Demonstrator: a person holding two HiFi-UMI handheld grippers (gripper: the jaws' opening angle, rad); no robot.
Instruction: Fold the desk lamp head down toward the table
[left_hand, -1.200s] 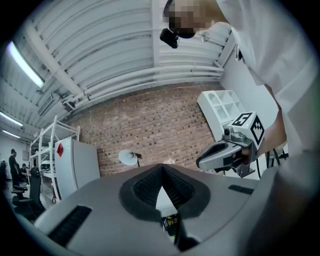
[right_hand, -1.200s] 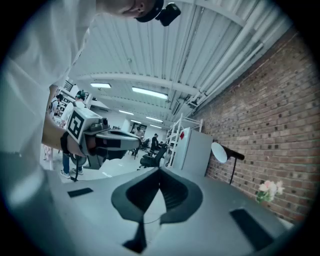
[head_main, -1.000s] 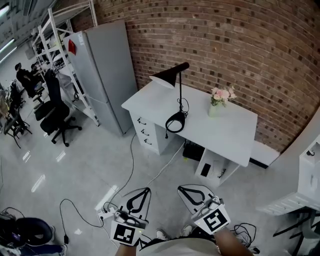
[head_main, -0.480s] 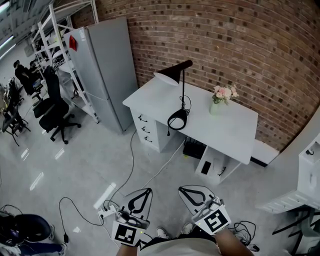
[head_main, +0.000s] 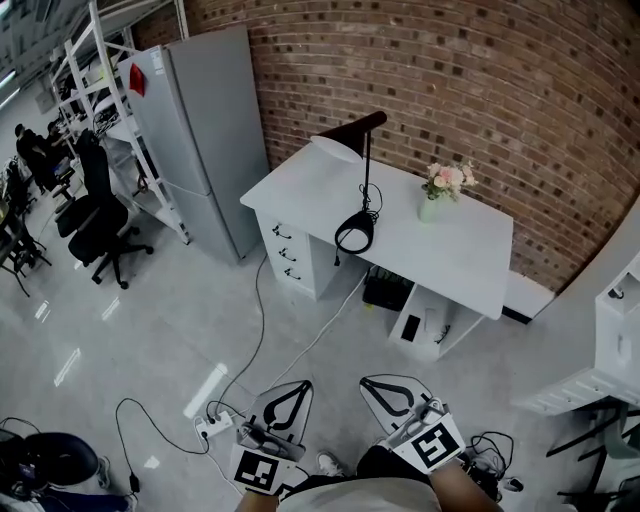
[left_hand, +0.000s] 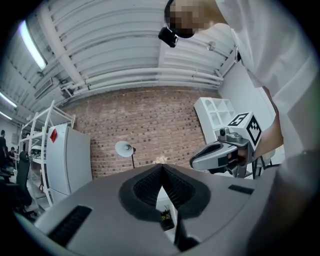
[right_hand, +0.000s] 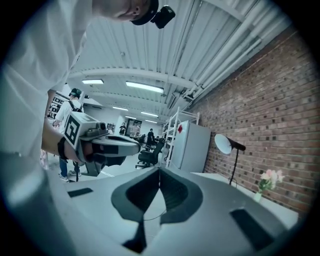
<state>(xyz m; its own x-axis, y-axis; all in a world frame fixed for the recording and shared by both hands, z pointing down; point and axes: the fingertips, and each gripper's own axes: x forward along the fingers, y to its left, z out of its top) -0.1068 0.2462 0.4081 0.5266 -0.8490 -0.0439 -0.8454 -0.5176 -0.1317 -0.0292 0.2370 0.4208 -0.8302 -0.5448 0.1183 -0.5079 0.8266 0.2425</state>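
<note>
A black desk lamp (head_main: 364, 180) stands on the white desk (head_main: 460, 260) against the brick wall, its cone head (head_main: 340, 140) raised on an upright stem above a ring base (head_main: 353, 237). The lamp (left_hand: 125, 149) shows small in the left gripper view and the same lamp (right_hand: 227, 145) far right in the right gripper view. My left gripper (head_main: 302, 384) and right gripper (head_main: 366, 381) are held low over the floor, well short of the desk. Both are shut with nothing between the jaws.
A vase of pink flowers (head_main: 441, 190) stands on the desk right of the lamp. A grey fridge (head_main: 200, 140) stands left of the desk, with office chairs (head_main: 95, 225) beyond. A power strip (head_main: 212, 425) and cable (head_main: 262, 340) lie on the floor ahead.
Both grippers have drifted slightly lower in the head view, and the desk and lamp have shifted a little in the picture. The lamp's pose is unchanged.
</note>
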